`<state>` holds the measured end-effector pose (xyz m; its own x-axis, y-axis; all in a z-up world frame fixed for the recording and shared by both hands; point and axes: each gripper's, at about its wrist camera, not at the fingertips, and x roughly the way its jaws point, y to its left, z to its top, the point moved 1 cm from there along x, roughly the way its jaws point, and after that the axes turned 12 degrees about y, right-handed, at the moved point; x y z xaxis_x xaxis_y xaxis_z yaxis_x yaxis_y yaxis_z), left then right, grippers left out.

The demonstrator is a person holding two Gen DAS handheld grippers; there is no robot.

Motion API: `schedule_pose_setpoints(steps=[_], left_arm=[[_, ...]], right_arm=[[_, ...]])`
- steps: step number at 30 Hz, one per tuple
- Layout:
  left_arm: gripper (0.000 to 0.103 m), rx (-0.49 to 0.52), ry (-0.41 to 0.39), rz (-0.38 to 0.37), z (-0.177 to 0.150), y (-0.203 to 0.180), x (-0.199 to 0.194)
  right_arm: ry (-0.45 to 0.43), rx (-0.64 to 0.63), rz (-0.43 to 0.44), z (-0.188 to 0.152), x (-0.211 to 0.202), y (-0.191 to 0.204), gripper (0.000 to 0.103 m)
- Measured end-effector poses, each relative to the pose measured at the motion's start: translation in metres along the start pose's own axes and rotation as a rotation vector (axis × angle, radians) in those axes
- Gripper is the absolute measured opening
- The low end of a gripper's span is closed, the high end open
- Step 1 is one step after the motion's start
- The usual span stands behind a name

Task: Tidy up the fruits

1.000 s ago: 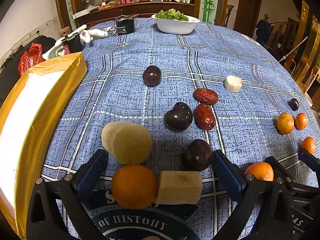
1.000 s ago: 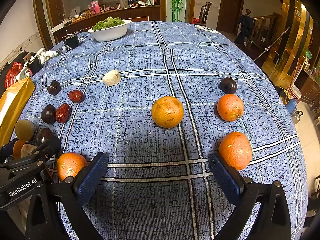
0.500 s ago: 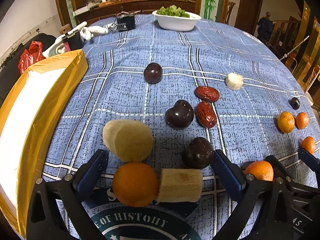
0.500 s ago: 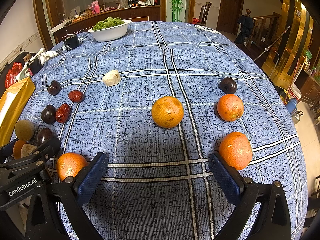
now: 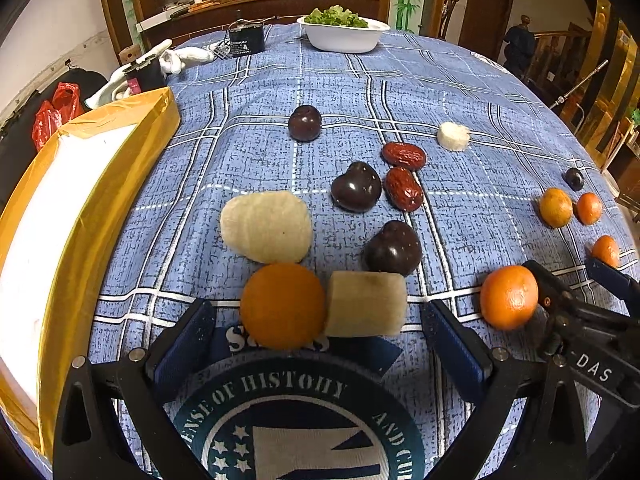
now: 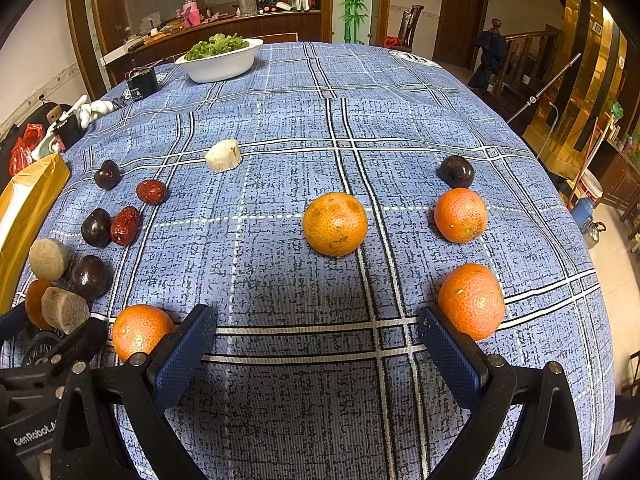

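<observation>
Between spread left gripper [image 5: 316, 344] fingers, orange [image 5: 282, 305]

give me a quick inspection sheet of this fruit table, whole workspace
surface: blue plaid tablecloth, round table.
job's things: five oranges, one mid-table; four dark plums, one beside two red dates; three pale cut chunks, one largest.
clutter: bowl of greens, gold-edged box, white gloves, small black device.
grippers: left gripper jaws open, an orange and a chunk between them; right gripper jaws open, empty.
cables: wires at the black device.
surroundings: counter, doors, staircase.
</observation>
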<state>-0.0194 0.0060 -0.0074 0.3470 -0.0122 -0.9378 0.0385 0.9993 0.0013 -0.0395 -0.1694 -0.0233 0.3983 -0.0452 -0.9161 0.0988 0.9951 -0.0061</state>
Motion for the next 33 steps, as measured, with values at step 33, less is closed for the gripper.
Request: schedule_pose_setpoints(steps=[33], left_arm=[[0.103, 0.064, -0.626, -0.086, -0.048, 0.068, -0.205]], right_arm=[[0.0, 0.0, -0.001, 0.0, 0.0, 0.001, 0.103]])
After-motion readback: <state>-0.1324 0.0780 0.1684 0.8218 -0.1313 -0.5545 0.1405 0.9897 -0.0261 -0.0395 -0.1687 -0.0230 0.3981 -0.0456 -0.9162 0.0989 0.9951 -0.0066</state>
